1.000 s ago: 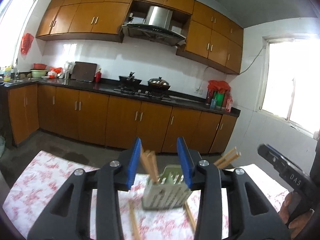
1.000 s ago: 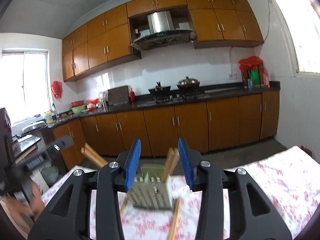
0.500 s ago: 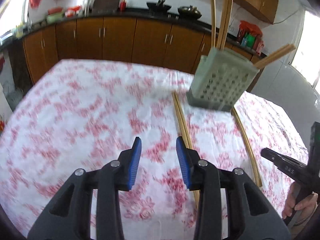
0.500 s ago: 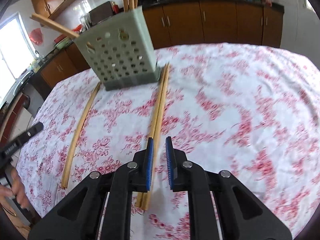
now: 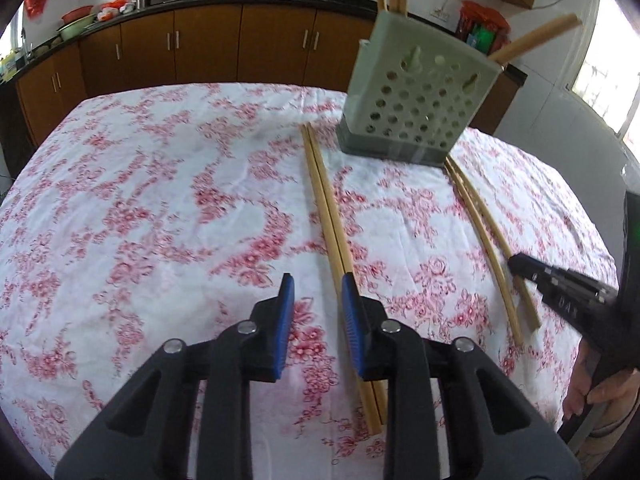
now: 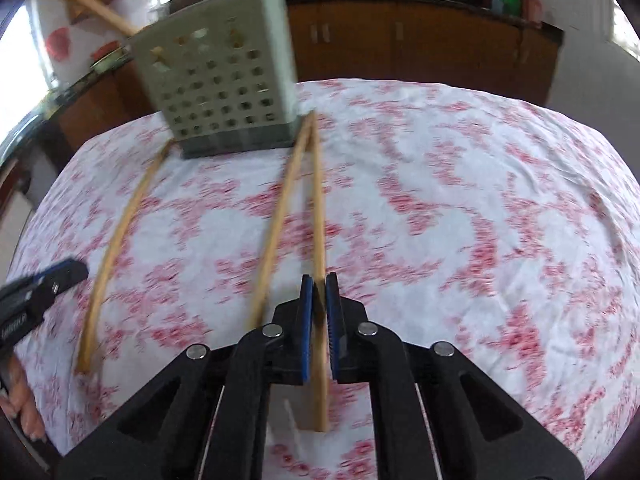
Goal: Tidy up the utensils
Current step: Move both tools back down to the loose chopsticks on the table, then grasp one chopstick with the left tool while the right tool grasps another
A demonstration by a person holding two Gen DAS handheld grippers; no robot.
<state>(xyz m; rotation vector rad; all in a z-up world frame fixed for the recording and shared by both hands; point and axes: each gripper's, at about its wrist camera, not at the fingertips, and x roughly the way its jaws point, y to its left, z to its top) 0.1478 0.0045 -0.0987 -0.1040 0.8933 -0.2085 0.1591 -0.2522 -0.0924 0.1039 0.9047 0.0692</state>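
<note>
A pale green perforated utensil holder (image 5: 418,96) stands at the table's far side with several wooden chopsticks in it; it also shows in the right wrist view (image 6: 218,80). A pair of chopsticks (image 5: 330,216) lies on the floral cloth beside my open left gripper (image 5: 316,304), its near end passing under the right finger. A second pair (image 5: 486,240) lies further right. My right gripper (image 6: 319,300) is shut on one chopstick (image 6: 318,216); its partner (image 6: 276,224) lies just left of it. The right gripper (image 5: 560,292) also shows at the left view's right edge.
The table is covered by a white cloth with red flowers (image 5: 160,200). Another chopstick pair (image 6: 116,248) lies left in the right wrist view. The left gripper (image 6: 36,296) shows at that view's left edge. Brown kitchen cabinets (image 5: 200,44) stand behind the table.
Both grippers tilted down from the kitchen view to the table. The right gripper closed on one chopstick, which now angles away from its partner. The left gripper narrowed and moved nearer the middle pair.
</note>
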